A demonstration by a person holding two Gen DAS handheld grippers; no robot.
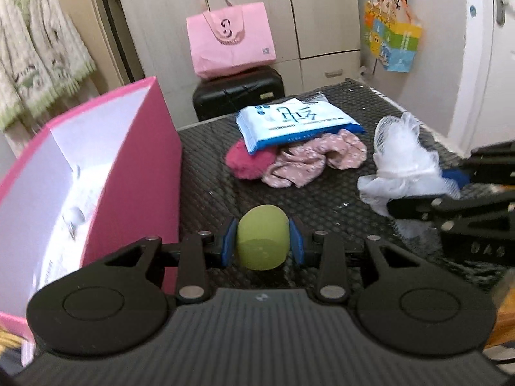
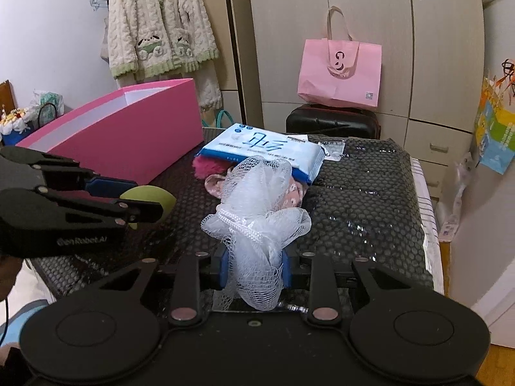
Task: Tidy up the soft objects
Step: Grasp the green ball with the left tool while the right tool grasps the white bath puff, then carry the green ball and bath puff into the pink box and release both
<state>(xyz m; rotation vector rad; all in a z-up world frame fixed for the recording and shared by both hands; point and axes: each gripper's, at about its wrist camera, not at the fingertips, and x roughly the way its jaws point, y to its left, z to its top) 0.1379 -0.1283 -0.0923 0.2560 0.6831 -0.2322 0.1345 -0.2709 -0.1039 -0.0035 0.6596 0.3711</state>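
Note:
My left gripper is shut on a yellow-green soft sponge, held just above the black mat beside the pink box. From the right wrist view the same gripper and the sponge show at the left. My right gripper is shut on a white mesh bath pouf, which bulges up between the blue pads. In the left wrist view the pouf sits at the right. A blue-and-white wipes pack lies on a pink floral cloth and a magenta fluffy thing.
The open pink box stands on the left of the black honeycomb mat. Behind the table are a black suitcase with a pink paper bag on it, wardrobe doors, and a fleece jacket hanging at the left.

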